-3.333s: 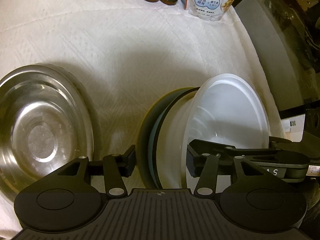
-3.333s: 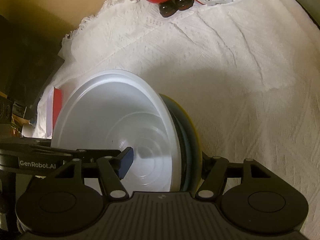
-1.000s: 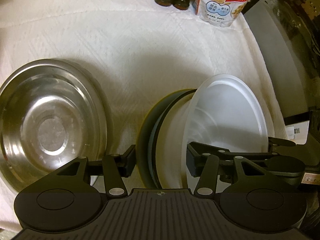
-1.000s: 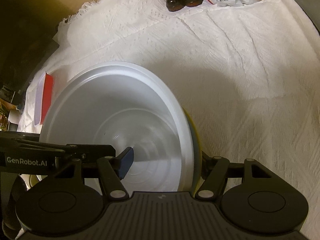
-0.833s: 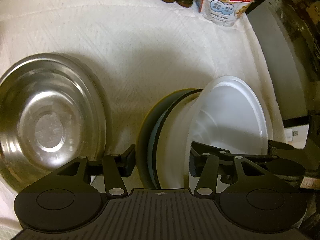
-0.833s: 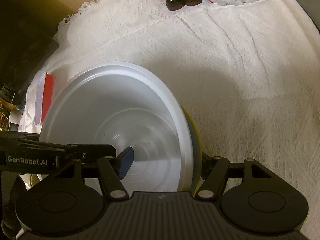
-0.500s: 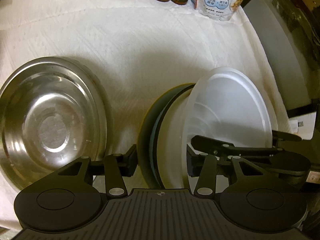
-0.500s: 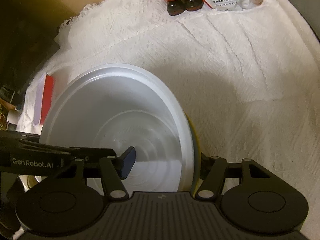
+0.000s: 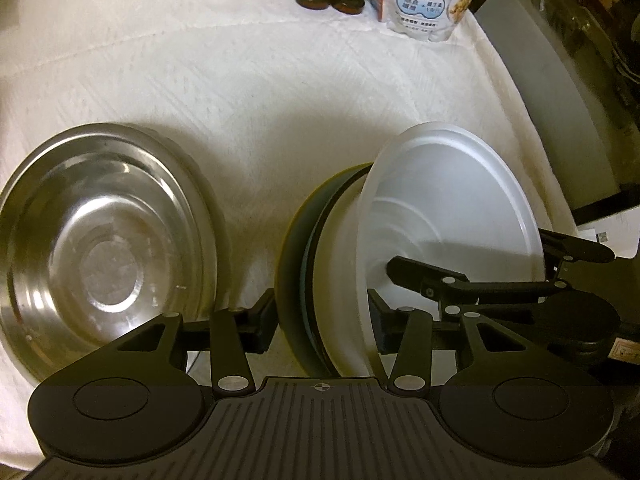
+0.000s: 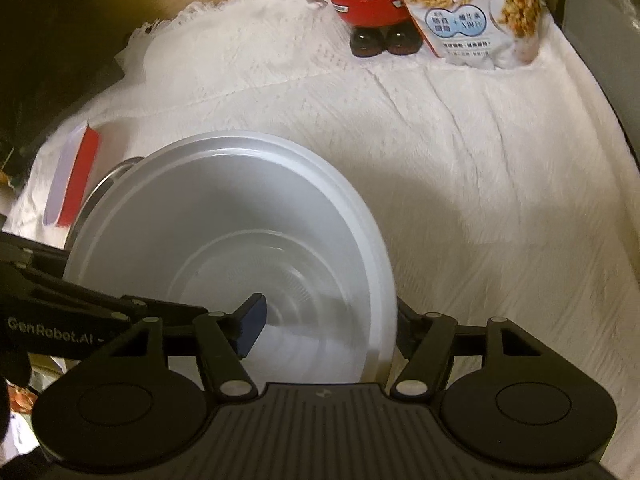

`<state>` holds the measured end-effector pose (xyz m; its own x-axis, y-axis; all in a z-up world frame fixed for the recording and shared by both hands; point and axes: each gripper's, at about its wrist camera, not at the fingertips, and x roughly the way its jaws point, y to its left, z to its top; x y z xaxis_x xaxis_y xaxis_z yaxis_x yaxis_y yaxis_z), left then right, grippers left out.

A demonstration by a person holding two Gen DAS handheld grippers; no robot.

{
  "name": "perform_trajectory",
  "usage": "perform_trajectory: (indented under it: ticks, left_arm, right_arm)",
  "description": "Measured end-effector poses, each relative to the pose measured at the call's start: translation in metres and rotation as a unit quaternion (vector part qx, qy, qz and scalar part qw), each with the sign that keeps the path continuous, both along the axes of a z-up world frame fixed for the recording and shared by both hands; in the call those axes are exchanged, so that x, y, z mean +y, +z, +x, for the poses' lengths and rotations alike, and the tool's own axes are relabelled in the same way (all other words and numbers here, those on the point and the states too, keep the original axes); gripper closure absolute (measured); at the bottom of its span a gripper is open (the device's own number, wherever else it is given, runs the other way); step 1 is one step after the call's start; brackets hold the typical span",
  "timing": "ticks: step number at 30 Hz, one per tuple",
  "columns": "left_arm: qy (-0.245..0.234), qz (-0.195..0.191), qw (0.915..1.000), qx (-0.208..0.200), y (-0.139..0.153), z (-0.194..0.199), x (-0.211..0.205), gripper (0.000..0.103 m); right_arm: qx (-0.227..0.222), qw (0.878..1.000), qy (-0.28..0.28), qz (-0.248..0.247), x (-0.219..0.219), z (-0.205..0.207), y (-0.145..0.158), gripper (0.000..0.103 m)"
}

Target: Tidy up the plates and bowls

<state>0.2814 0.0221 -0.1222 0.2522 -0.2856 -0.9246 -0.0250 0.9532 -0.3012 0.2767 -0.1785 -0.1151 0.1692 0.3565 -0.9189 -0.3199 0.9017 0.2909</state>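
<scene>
White cloth, steel bowl at 9 o'clock: left gripper clamps nested stack's rim (dark plates w/ white bowl), right gripper clamps opposite rim, prob. to carry all level.

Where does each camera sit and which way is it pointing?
Left wrist: sits behind the left gripper, looking steeply down at the steel bowl and tilted stacked dishes; the right gripper reaches in.
Right wrist: behind the right gripper, looking steeply down into the white bowl; the left gripper's arm crosses lower left.
Shared: white bowl, cereal bag, white cloth.
</scene>
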Motion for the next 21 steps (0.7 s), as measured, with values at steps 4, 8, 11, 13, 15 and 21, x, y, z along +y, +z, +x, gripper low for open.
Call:
perform_trajectory:
  ticks: [4, 8, 11, 13, 15, 21]
  left_arm:
    - [0.006, -0.008, 0.9999, 0.002, -0.001, 0.000, 0.002, 0.054]
    - [0.008, -0.010, 0.9999, 0.001, 0.000, -0.001, 0.002, 0.054]
    - [0.010, -0.015, 0.9998, 0.003, -0.001, 0.000, 0.004, 0.053]
    - [0.010, -0.018, 0.9998, 0.006, -0.001, 0.000, 0.005, 0.052]
    - [0.009, -0.017, 0.9998, 0.006, -0.001, 0.002, 0.005, 0.051]
    - [0.002, -0.018, 0.9998, 0.011, -0.005, 0.006, 0.004, 0.050]
  right_arm:
    - [-0.011, 1.000, -0.004, -0.003, -0.001, -0.001, 0.001, 0.036]
    - [0.015, 0.997, -0.061, 0.035, -0.013, 0.002, -0.004, 0.036]
    - [0.062, 0.994, -0.067, 0.053, -0.016, 0.006, -0.012, 0.036]
    - [0.065, 0.994, -0.067, 0.052, -0.016, 0.006, -0.013, 0.036]
    - [0.065, 0.994, -0.065, 0.051, -0.015, 0.007, -0.013, 0.036]
    - [0.090, 0.992, -0.060, 0.065, -0.015, 0.010, -0.016, 0.037]
